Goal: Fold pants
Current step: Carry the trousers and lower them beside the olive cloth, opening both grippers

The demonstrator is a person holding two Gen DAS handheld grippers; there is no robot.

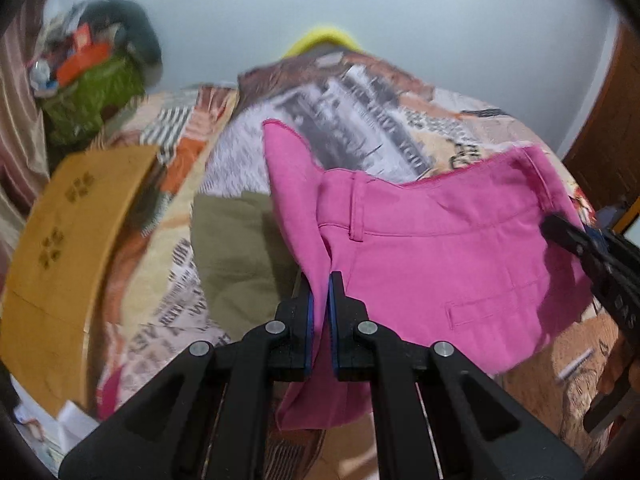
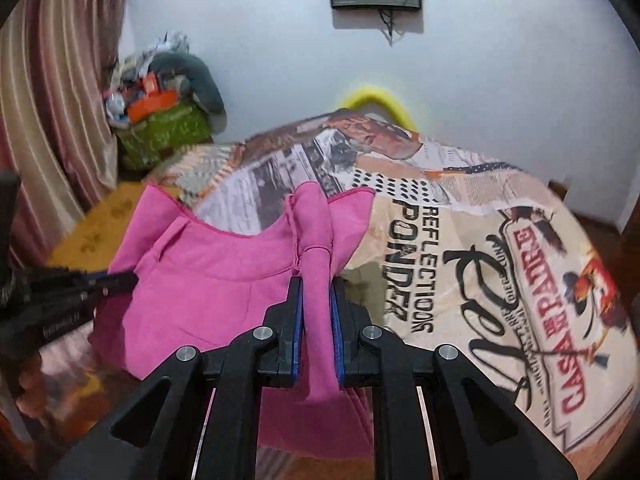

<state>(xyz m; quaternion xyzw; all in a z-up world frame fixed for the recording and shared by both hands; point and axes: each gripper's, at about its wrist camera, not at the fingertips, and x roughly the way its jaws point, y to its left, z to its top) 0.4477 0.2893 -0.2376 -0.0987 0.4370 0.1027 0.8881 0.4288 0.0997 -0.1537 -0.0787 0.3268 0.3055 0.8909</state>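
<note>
Pink pants (image 1: 440, 260) hang above the bed, held up at the waistband by both grippers. My left gripper (image 1: 320, 284) is shut on one end of the waistband, with pink cloth bunched between its blue pads. My right gripper (image 2: 317, 284) is shut on the other end of the pink pants (image 2: 208, 276). The right gripper also shows at the right edge of the left wrist view (image 1: 560, 232); the left gripper shows at the left edge of the right wrist view (image 2: 116, 280). The legs hang below, mostly hidden.
The bed has a newspaper-print cover (image 2: 480, 260). An olive garment (image 1: 236, 248) lies on it under the pants. A yellow-brown folded cloth (image 1: 68, 240) lies at the left. A green basket of clutter (image 2: 160, 136) stands by the striped curtain (image 2: 52, 100). A wooden door (image 1: 608, 128) is at the right.
</note>
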